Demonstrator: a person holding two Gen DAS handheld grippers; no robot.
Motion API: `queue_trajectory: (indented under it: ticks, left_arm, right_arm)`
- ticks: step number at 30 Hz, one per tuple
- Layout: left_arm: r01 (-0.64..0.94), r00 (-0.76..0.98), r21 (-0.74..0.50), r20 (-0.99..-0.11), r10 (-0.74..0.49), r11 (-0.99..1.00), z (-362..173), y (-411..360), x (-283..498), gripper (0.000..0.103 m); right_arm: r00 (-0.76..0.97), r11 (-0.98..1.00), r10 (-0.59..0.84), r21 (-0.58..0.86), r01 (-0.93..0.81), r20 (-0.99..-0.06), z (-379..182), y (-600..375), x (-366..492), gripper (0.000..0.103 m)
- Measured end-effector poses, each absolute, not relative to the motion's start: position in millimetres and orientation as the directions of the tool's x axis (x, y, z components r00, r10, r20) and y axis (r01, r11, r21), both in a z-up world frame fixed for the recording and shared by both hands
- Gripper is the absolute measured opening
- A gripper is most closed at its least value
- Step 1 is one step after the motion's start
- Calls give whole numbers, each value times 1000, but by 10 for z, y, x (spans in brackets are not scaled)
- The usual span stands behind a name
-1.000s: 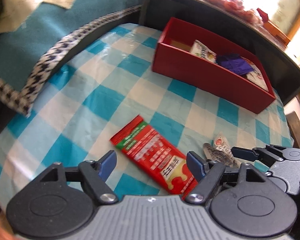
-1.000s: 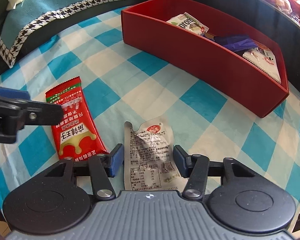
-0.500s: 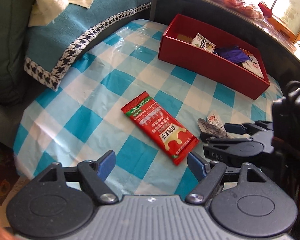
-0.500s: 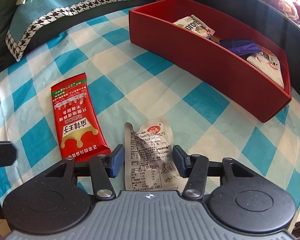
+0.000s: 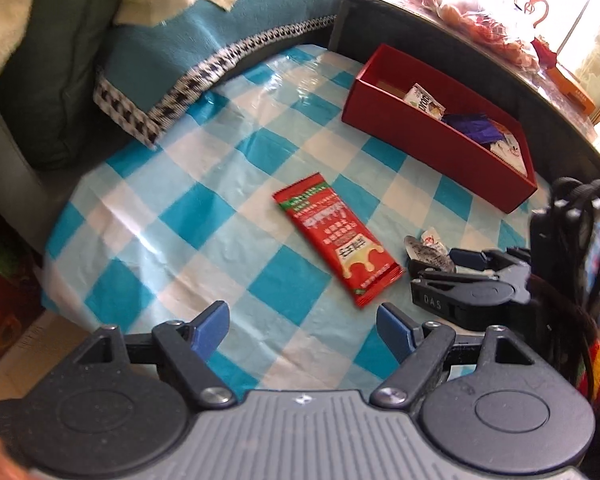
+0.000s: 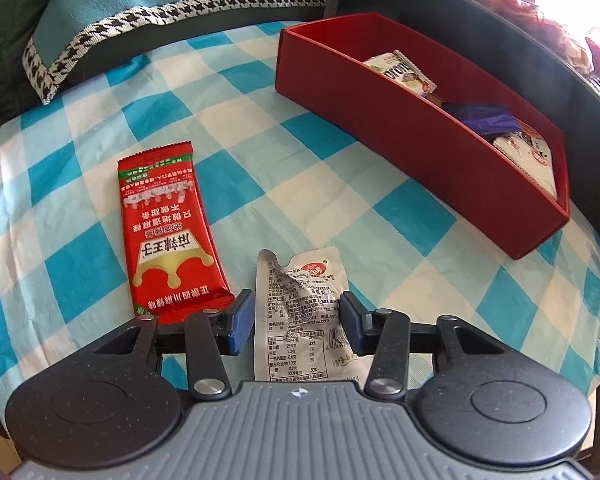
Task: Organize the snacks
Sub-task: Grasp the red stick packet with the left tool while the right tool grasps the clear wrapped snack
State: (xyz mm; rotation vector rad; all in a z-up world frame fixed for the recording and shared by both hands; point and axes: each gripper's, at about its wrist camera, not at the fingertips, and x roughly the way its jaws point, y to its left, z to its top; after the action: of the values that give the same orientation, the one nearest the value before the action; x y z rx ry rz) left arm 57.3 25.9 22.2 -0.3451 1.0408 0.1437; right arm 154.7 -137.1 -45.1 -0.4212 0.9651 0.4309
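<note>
A red snack packet [image 5: 336, 238] lies flat on the blue-and-white checked tablecloth [image 5: 204, 208]; it also shows in the right wrist view [image 6: 166, 228]. A silver snack packet [image 6: 304, 312] lies to its right, between the open fingers of my right gripper [image 6: 298, 320], which is low over it. The right gripper also shows in the left wrist view [image 5: 440, 264]. My left gripper [image 5: 304, 330] is open and empty, held back above the table's near edge. A red box [image 6: 412, 136] at the back right holds three snack packets.
A teal blanket with a houndstooth border [image 5: 220, 56] covers a sofa along the table's left and far side. A dark raised ledge [image 5: 460, 44] with plastic bags on it runs behind the red box. The table edge drops off at the near left.
My left gripper has pulled back and up, away from the red packet. My right gripper has stayed open over the silver packet and barely moved.
</note>
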Motion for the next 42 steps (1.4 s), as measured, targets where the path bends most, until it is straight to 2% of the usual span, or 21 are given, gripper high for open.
queue_trajectory:
  ticks: [6,9,21,22,23,25,28,31,33,35,36,38,40,42]
  left_arm:
    - [-398,468,-357,-871,-147,845,-183,351,951,103]
    - [-426,466,-383,-869,-164,820,-282,279,1100,103]
    - [-524,459,-248,-888,25,815,-491,-13,1709,103]
    - [-503,463,-233,-886,31,832,-480,-38,1700,98]
    - [-460,461,-215,-887,24,861,-477,-59,1692,87]
    - [-364,463,-182,-886,8,913,-464,-74,1619,76]
    - [-249,449,-193,-891,-63,949,-460,8,1433,69]
    - [-192,411,-146,-910,-55,970,-437,50,1255,68]
    - [-243,415,-207,-905,-91,948,-415,98,1241,70]
    - [-293,455,-306,-878,-149,906,-400,100,1290,79]
    - [-325,470,-312,-872,-134,893,-390,64,1334,80]
    - [-383,488,-292,-869,-76,876,-383,-33,1464,94]
    - [-429,465,-236,-885,-11,872,-455,-136,1645,103]
    - [-429,445,-137,-892,77,893,-519,-303,1749,103]
  right_arm:
    - [512,875,145,-132,-466,-846,-385,-1612,1545,53]
    - [511,889,148,-112,-443,-847,-361,-1734,1565,54]
    - [495,907,219,-12,-421,-841,-240,-1852,1685,54]
    - [491,908,220,-8,-420,-843,-242,-1874,1690,54]
    - [486,908,221,-4,-418,-845,-245,-1900,1697,54]
    - [479,913,217,3,-408,-850,-259,-1961,1701,54]
    - [478,919,208,3,-394,-854,-271,-2048,1658,54]
    - [482,925,199,1,-380,-854,-256,-2142,1563,54]
    - [487,929,189,-5,-370,-853,-239,-2191,1512,54]
    - [490,936,188,4,-353,-851,-221,-2221,1500,54]
    - [491,939,189,10,-344,-850,-210,-2229,1499,54]
    - [500,943,182,7,-332,-846,-189,-2217,1487,54]
    - [510,945,180,3,-328,-841,-160,-2190,1466,54]
    - [519,946,184,7,-324,-834,-131,-2171,1438,54]
